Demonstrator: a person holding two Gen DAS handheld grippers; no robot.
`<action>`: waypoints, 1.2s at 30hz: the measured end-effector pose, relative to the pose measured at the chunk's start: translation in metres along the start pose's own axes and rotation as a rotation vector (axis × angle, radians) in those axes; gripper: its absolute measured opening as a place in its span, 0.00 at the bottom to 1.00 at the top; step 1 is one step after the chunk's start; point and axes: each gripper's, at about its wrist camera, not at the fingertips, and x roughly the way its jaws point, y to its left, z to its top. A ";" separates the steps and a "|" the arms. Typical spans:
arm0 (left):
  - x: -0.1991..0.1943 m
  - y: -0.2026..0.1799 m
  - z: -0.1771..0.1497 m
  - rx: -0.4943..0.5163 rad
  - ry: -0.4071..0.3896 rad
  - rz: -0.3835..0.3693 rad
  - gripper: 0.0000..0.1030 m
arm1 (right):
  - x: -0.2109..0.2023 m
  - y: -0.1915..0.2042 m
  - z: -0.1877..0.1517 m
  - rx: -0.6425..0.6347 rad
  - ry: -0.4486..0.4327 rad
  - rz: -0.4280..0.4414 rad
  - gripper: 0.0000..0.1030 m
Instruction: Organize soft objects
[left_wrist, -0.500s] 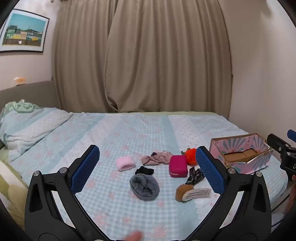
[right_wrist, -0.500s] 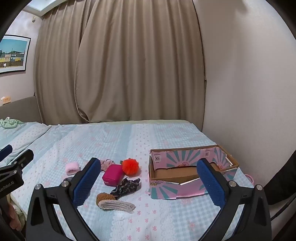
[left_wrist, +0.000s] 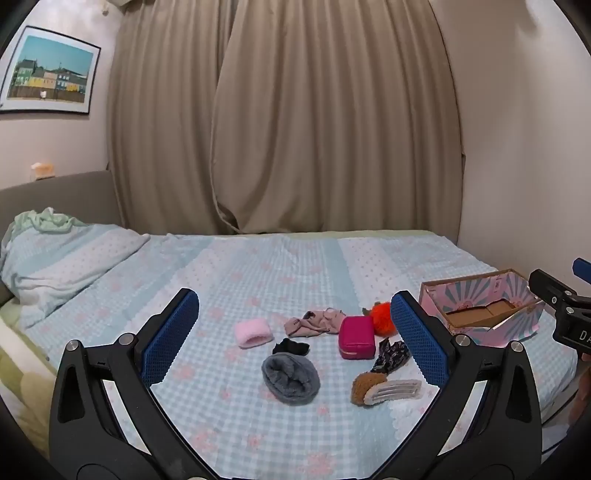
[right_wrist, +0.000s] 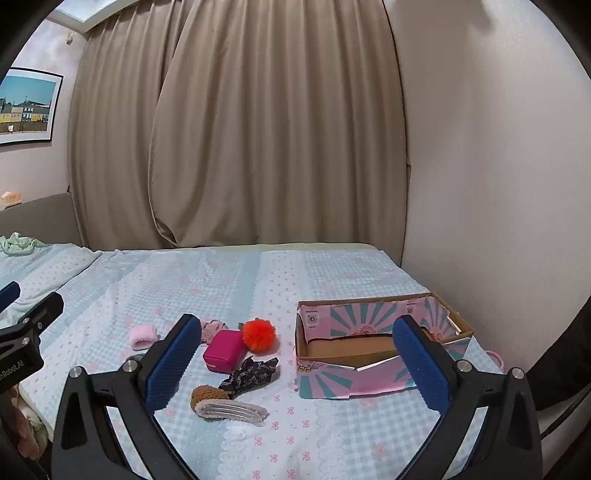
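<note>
Nothing much has shifted in the last half second: both views sit almost where they were, and every soft piece lies as before. Soft items are scattered on the bed (left_wrist: 258, 266), all outside the pink cardboard box (right_wrist: 373, 354), which sits to their right with nothing soft visible inside. Nearest to me I've got the grey rolled sock (left_wrist: 291, 378) and the brown-cuffed striped sock (left_wrist: 384, 387), well apart. Just beyond lie the black sock (left_wrist: 290, 347) and the dark patterned scrunchie (right_wrist: 255, 371). Farther out, the magenta pouch (left_wrist: 357, 336) touches the orange pom-pom (right_wrist: 259, 334) on its right, with the beige crumpled cloth (left_wrist: 314, 323) left of the pouch and the pink wristband (left_wrist: 254, 333) left again. My left gripper (left_wrist: 293, 347) hangs above the pile, jaws spread wide, nothing in them. My right gripper (right_wrist: 295, 362) is spread just as wide and holds nothing, its right finger in front of the box.
</note>
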 end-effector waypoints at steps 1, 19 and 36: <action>0.000 0.001 0.000 0.000 0.001 -0.001 1.00 | 0.000 0.000 0.001 0.001 0.001 0.000 1.00; -0.002 0.001 -0.003 -0.005 0.012 -0.004 1.00 | 0.001 -0.003 0.002 0.000 0.002 0.012 1.00; 0.001 0.003 -0.006 -0.021 0.028 -0.010 1.00 | 0.001 -0.001 -0.004 -0.001 0.002 0.017 1.00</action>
